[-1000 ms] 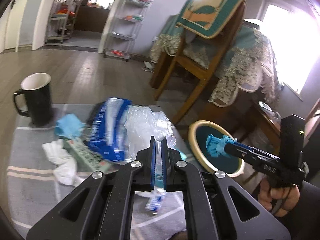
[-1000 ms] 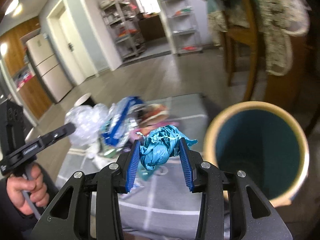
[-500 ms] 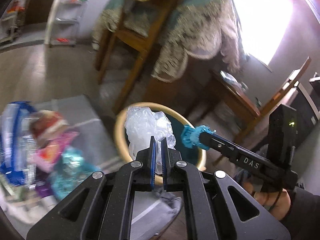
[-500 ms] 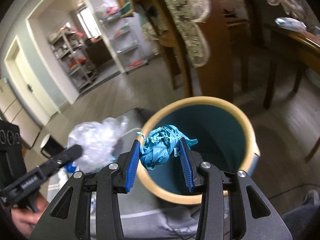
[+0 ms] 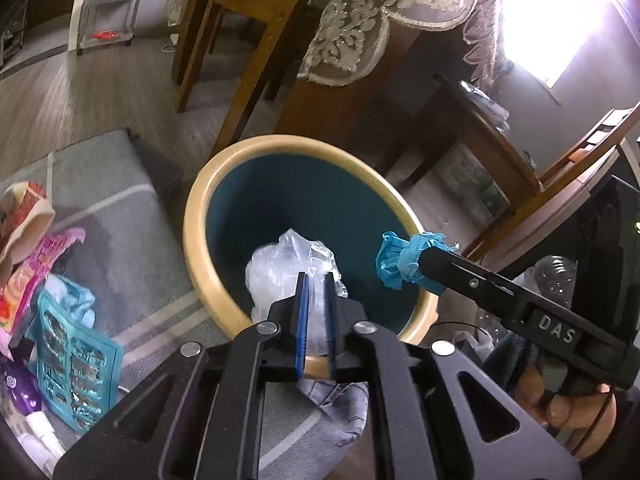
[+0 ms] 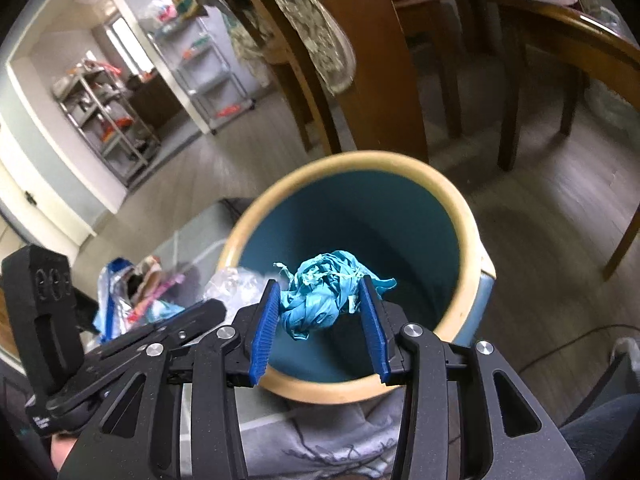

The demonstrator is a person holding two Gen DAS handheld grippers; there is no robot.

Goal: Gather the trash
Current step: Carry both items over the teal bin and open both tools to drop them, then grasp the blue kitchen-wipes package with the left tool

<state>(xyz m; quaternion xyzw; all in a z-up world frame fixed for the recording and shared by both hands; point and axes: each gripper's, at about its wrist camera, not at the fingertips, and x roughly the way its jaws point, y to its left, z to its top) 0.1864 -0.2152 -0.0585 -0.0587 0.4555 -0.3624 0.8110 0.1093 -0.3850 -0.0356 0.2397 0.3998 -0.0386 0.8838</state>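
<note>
Trash is what both our grippers carry: the left gripper (image 5: 316,280) has a clear plastic bag (image 5: 288,264) between its blue pads, and its jaws have just been opening, so the film sits in a narrow gap and hangs over the mouth of the bin (image 5: 200,216). Our right gripper (image 6: 320,304) is clamped on a crumpled blue wad (image 6: 324,292), squeezed from both sides, held just above the same bin (image 6: 468,216). Both pieces look light, soft and springy, we judge; the bag is slick and may cling to a pad when let go, while the wad should hold anywhere across its bulk. Neither has a clear long axis: the wad is roughly round, and the bag bunches upward from the pads. Beyond the bin, more wrappers (image 5: 36,248) and a teal blister pack (image 5: 76,360) lie on the grey-clothed desk (image 5: 132,240).
</note>
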